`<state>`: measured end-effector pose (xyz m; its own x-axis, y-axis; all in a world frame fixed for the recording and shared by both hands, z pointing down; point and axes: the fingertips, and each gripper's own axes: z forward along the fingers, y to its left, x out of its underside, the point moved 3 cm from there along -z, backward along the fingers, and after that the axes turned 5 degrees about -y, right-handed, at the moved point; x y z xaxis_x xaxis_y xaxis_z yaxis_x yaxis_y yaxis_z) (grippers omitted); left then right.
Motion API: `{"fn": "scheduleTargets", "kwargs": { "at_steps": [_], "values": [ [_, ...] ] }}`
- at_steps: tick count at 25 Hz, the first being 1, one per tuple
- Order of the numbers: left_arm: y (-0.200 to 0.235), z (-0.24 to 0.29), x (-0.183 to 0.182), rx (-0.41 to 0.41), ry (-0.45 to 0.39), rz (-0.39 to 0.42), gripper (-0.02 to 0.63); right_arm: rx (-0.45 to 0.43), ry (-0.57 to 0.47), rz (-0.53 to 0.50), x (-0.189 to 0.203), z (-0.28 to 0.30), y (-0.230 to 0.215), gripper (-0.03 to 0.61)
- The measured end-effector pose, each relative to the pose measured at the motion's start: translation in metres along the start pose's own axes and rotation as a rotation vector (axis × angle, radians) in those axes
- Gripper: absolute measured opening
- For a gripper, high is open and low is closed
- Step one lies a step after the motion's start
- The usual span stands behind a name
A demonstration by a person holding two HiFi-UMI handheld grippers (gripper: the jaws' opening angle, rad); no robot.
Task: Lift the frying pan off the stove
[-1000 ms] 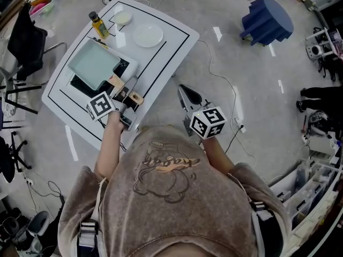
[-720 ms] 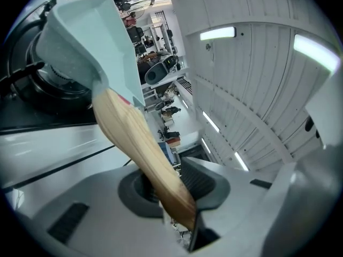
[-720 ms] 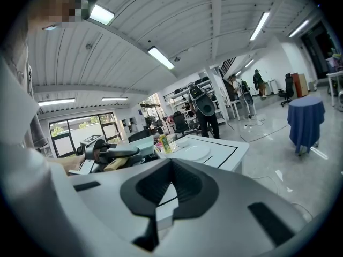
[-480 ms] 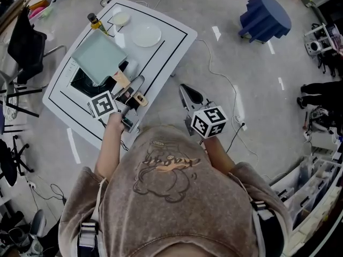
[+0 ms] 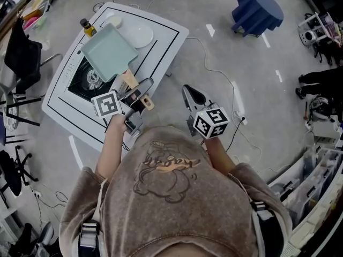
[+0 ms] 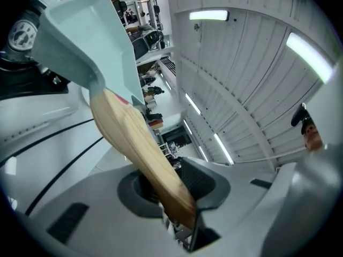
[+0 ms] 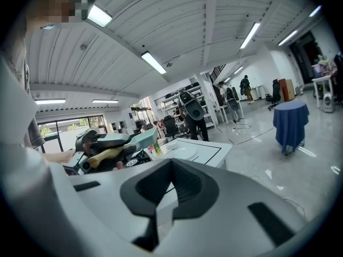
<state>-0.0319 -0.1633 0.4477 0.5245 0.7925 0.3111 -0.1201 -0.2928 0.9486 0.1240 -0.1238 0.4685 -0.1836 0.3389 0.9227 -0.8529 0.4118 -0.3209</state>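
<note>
One frying pan (image 5: 110, 51), pale green and square, hangs clear of the stove (image 5: 88, 79), whose black burner lies bare on the white table (image 5: 166, 47) just beside and below it; the lift the task asks for looks as good as done, and what is left, by the look of things, is only to keep the pan steady in the air or find it somewhere to rest; the left gripper (image 5: 136, 90) has its jaws closed partway, clamped on the pan's wooden handle (image 5: 127, 79), which runs between them well back toward their root; nothing else carries the pan; it tips to one side over the middle of the table, short of the plate (image 5: 139, 35), the small dish (image 5: 113, 21) and the oil bottle (image 5: 87, 27) grouped toward the corner farthest from the person; the left forearm (image 5: 110, 141) stretches forward to the table's near edge, its gripper lying about level in line with the handle; the right gripper (image 5: 187, 92) waits off the table, beyond that near edge and over the floor, angled slightly downward, jaws together and holding nothing
</note>
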Motion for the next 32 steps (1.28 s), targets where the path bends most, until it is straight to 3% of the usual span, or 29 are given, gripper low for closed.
{"fn": "scheduleTargets", "kwargs": {
  "at_steps": [9,13,15,22,32],
  "values": [
    [-0.006,0.016,0.045,0.023,0.137,0.019,0.106,0.079,-0.024,0.012,0.001,-0.029,-0.014,0.000],
    [-0.011,0.022,0.059,0.057,0.199,0.088,0.106,0.107,-0.032,0.015,0.001,-0.039,-0.020,-0.002],
    [-0.012,0.021,0.067,0.061,0.220,0.081,0.106,0.115,-0.035,0.016,0.001,-0.041,-0.021,-0.002],
    [-0.008,0.016,0.085,0.058,0.282,0.118,0.107,0.118,-0.038,0.013,0.001,-0.043,-0.021,-0.001],
    [-0.004,0.011,0.090,0.059,0.296,0.117,0.109,0.114,-0.041,0.009,0.001,-0.042,-0.017,-0.001]
  ]
}}
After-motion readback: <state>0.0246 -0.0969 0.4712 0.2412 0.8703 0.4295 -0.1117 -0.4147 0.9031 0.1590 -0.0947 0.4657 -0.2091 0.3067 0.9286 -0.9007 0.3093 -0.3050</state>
